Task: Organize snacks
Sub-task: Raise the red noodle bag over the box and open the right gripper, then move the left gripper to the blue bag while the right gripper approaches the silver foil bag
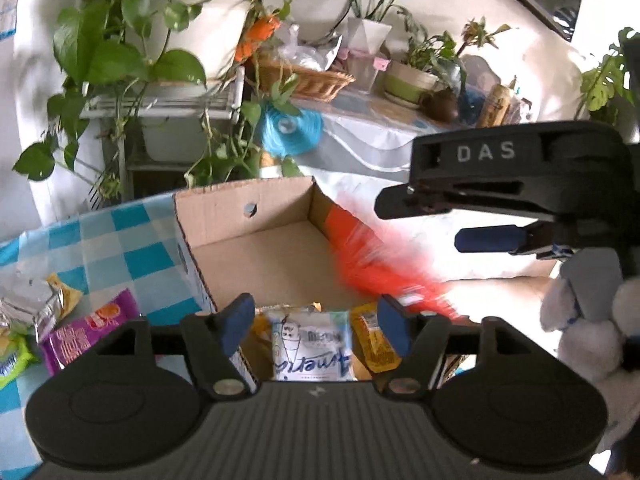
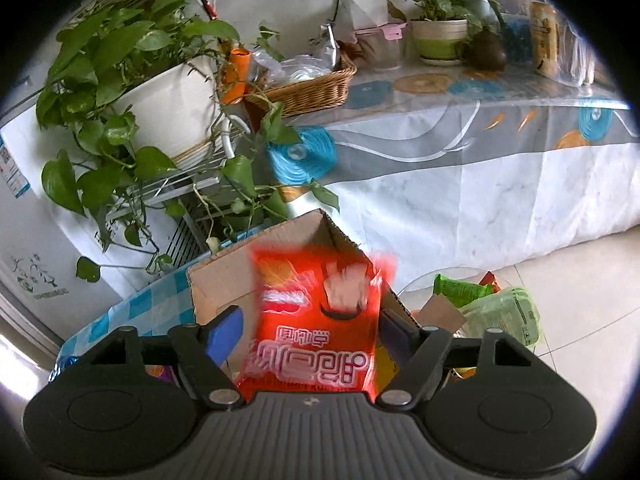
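A: Where is the red snack bag [image 2: 316, 328]?

B: In the right wrist view it sits between the jaws of the right gripper [image 2: 311, 334], blurred, over the near right corner of the cardboard box [image 2: 224, 280]. The blue pads stand wide on each side of it, so I cannot tell whether the jaws grip it. From the left wrist view it is a red smear [image 1: 360, 248] by the box's right wall.

A: And the box?

B: Open-topped, standing on the desk [image 1: 120, 224] with its blue checked cloth. A white packet [image 1: 310, 346] and a yellow one [image 1: 374, 340] lie at its near end.

A: The left gripper [image 1: 316, 326]?

B: Its jaws are spread with nothing between them, hovering over those packets.

A: Anything outside the box?

B: A purple packet [image 1: 86, 330] and a silver one [image 1: 30, 300] lie on the cloth to the left. Green packets [image 2: 480, 300] lie to the right of the box.
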A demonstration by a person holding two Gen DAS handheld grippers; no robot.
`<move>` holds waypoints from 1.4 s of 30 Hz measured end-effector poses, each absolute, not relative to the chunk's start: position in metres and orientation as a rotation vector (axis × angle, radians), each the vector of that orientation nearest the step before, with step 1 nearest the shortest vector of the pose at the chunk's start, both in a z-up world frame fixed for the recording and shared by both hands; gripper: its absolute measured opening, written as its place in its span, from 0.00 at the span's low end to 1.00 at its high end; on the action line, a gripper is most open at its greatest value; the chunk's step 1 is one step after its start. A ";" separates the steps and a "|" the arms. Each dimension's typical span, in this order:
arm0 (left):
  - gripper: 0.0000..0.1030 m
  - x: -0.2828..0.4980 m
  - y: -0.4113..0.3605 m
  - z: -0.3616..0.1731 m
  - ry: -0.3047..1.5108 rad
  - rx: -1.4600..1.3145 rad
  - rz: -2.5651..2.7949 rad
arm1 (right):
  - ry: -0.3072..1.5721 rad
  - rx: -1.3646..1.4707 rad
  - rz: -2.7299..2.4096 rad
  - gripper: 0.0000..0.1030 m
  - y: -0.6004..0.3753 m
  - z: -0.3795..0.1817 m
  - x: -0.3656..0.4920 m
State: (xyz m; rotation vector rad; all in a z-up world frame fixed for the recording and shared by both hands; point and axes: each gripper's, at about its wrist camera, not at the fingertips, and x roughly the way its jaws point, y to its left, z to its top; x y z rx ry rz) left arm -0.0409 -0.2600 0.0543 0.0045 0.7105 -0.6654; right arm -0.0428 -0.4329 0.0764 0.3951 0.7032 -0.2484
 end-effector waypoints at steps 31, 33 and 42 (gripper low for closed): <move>0.74 0.021 -0.094 0.070 0.703 -0.024 -0.371 | 0.702 0.293 -0.004 0.83 -0.359 0.079 -0.013; 0.74 0.025 -0.083 0.069 0.704 -0.023 -0.354 | 0.710 0.277 0.016 0.83 -0.351 0.078 -0.009; 0.75 0.041 -0.041 0.066 0.721 -0.029 -0.286 | 0.742 0.223 0.064 0.83 -0.325 0.071 0.002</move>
